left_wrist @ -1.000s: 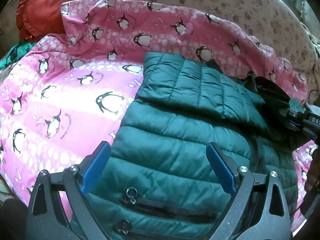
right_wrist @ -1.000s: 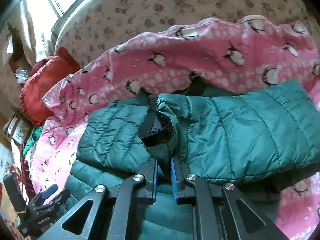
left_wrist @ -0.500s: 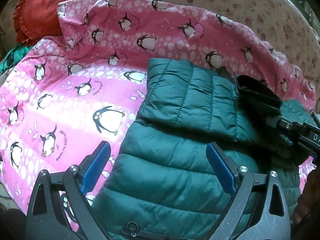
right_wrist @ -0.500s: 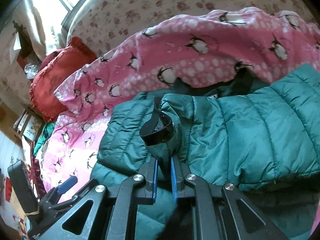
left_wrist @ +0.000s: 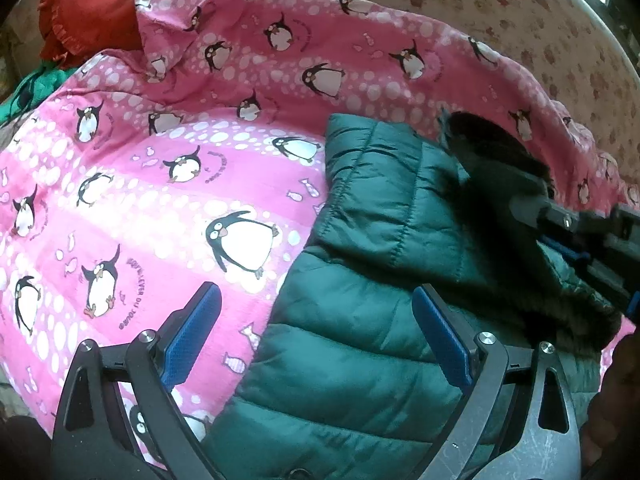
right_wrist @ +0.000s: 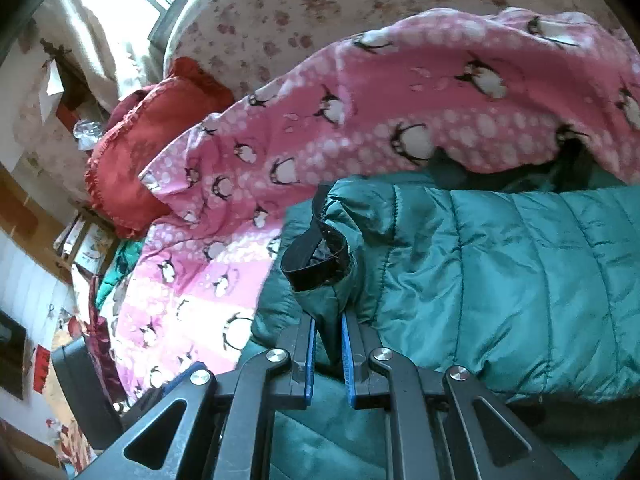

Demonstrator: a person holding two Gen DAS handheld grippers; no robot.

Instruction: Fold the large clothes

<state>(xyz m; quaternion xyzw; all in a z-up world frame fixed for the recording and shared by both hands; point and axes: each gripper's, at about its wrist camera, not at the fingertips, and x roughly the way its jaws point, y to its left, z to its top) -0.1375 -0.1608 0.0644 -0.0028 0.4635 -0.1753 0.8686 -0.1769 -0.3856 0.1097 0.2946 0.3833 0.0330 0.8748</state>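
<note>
A dark green quilted puffer jacket (left_wrist: 360, 320) lies on a pink penguin-print blanket (left_wrist: 140, 208). My left gripper (left_wrist: 316, 316) hangs open over the jacket's left edge, nothing between its blue pads (left_wrist: 192, 332). My right gripper (right_wrist: 327, 344) is shut on the end of a jacket sleeve (right_wrist: 500, 288), just behind its black elastic cuff (right_wrist: 316, 256); the sleeve is drawn across the jacket body. In the left wrist view the right gripper (left_wrist: 576, 240) comes in from the right, the dark cuff (left_wrist: 492, 152) ahead of it.
A red ruffled cushion (right_wrist: 144, 152) lies at the blanket's far left corner. A floral cream sheet (left_wrist: 520, 12) covers the bed behind. Green cloth (left_wrist: 36, 84) shows at the left edge. Cluttered furniture (right_wrist: 36, 264) stands beyond the bed's left side.
My right gripper has carried the sleeve cuff leftward across the jacket. My left gripper has shifted so more pink blanket lies under its left finger and the zip pockets have slid below the frame.
</note>
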